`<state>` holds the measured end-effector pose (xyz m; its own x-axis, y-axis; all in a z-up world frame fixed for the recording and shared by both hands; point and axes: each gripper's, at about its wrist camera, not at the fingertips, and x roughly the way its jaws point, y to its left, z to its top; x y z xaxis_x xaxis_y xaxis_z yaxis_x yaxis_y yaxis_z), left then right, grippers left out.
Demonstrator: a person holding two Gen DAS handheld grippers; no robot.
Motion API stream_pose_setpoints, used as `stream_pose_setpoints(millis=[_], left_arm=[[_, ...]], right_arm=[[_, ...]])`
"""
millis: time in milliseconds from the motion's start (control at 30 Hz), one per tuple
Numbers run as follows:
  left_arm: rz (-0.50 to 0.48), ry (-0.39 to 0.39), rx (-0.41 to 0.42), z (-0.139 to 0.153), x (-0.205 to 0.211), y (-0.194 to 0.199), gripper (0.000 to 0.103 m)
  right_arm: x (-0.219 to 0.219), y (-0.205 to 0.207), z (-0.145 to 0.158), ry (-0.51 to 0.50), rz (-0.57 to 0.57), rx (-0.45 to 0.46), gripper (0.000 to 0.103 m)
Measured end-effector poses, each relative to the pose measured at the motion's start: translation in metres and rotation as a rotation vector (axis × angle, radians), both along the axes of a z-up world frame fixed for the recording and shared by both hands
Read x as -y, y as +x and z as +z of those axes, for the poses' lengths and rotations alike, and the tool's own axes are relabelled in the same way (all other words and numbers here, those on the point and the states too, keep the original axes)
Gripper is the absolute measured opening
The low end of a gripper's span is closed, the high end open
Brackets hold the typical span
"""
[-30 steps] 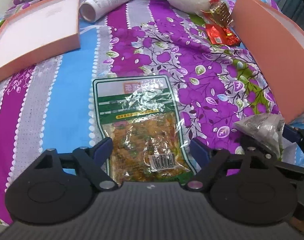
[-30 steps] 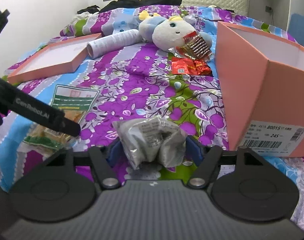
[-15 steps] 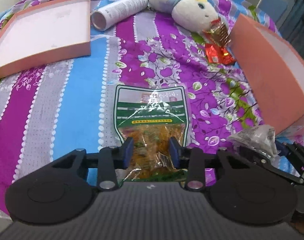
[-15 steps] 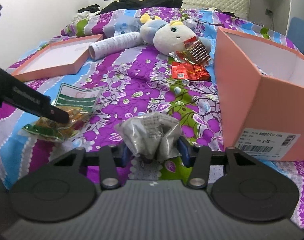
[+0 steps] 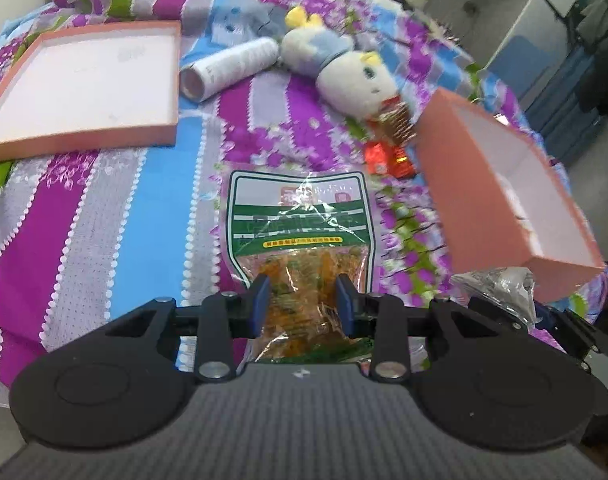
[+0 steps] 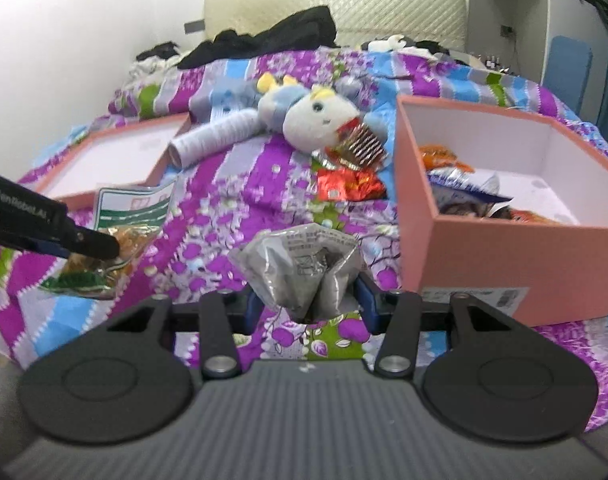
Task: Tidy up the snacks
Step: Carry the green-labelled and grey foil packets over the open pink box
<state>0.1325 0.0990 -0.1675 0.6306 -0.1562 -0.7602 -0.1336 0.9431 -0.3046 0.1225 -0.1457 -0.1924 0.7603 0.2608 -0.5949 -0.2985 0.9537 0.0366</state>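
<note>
My left gripper point(image 5: 303, 299) is shut on the lower end of a green-and-white snack bag point(image 5: 300, 220) with orange pieces inside and holds it above the bedspread; the bag also shows in the right wrist view point(image 6: 120, 220). My right gripper point(image 6: 305, 304) is shut on a crumpled silver snack packet point(image 6: 304, 264), lifted off the bed; the packet also shows at the left wrist view's right edge point(image 5: 499, 284). The open pink box point(image 6: 503, 248) to the right holds several snack packs point(image 6: 463, 184). A red packet point(image 6: 349, 186) and a gold-striped packet point(image 6: 359, 146) lie by the plush toy.
A pink box lid point(image 5: 84, 88) lies at the left. A white tube point(image 5: 228, 68) and a plush toy point(image 5: 343, 76) lie at the back of the striped floral bedspread point(image 5: 104, 208). Dark clothes point(image 6: 272, 38) sit by the headboard.
My left gripper closed on the green-and-white bag and lifted it. My right gripper rose with the silver packet, so the inside of the pink box now shows.
</note>
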Motion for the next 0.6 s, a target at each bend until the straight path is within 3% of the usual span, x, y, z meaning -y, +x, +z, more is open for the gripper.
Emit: stream_pose_setpoints(millis=[333, 600], left_arm=[[-0.079, -0.028, 0.107, 0.055, 0.036, -0.025, 0.04], [-0.178, -0.038, 0.157, 0.085, 0.085, -0.037, 0.039]], right_arm=[[0.032, -0.03, 0.063, 0.057, -0.091, 0.067, 0.05], [0.063, -0.057, 0.091, 0.082, -0.166, 0.097, 0.05]])
